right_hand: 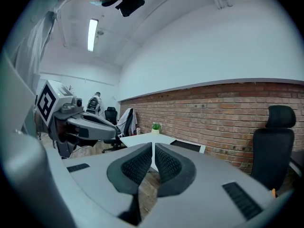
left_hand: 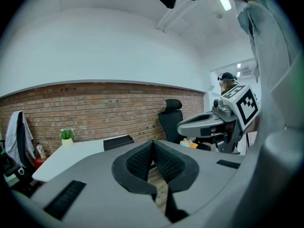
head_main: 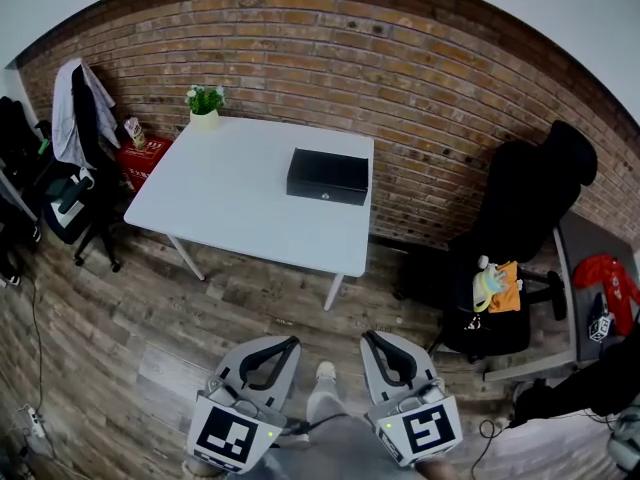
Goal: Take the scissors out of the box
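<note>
A shut black box [head_main: 328, 176] lies on the white table [head_main: 230, 218], toward its far right side. No scissors show in any view. Both grippers hang low over the wooden floor, well short of the table. My left gripper [head_main: 291, 343] has its jaws shut and empty; its ribbed pads [left_hand: 142, 160] meet, and the box [left_hand: 118, 142] lies far ahead of them. My right gripper [head_main: 370, 337] is likewise shut on nothing, and its pads [right_hand: 167, 164] point at the table [right_hand: 142, 139] and the box [right_hand: 186, 146].
A potted plant [head_main: 204, 103] stands at the table's far left corner, by the brick wall. A black office chair [head_main: 520, 228] holding an orange cloth [head_main: 503, 288] stands at the right. A clothes-draped chair [head_main: 72, 148] and a red crate [head_main: 142, 158] are on the left.
</note>
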### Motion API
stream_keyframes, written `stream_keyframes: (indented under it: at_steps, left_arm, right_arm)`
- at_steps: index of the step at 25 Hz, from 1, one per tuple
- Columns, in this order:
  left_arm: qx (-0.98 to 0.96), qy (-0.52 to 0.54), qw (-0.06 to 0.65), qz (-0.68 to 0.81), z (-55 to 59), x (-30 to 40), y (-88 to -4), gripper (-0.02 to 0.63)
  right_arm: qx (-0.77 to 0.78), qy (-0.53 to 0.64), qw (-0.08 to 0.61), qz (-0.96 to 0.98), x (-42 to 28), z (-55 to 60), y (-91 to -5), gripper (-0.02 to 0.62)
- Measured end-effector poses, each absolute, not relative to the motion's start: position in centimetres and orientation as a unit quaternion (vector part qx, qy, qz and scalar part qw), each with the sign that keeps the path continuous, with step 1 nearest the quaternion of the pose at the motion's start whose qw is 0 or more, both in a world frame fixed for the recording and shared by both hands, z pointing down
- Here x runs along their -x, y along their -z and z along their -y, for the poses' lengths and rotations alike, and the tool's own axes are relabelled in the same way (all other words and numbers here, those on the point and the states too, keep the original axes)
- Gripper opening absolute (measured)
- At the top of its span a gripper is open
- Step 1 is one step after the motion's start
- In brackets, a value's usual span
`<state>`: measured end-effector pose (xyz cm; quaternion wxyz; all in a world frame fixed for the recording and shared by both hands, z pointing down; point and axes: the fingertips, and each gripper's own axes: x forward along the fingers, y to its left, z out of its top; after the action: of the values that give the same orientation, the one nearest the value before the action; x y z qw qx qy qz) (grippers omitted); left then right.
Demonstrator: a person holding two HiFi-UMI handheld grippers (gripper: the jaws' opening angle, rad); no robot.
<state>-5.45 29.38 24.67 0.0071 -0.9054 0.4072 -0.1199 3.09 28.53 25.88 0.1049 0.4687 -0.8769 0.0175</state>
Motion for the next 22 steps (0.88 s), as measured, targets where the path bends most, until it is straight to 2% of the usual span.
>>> stream_keyframes:
  at_steps: [22]
  left_arm:
    - [0.883, 0.133, 0.000, -0.451, -10.7, 1.4, -25.0, 0.018]
  right_arm:
    - [-0.419, -0.029, 0.107, 0.901, -6.8, -9.9, -26.5, 0.048]
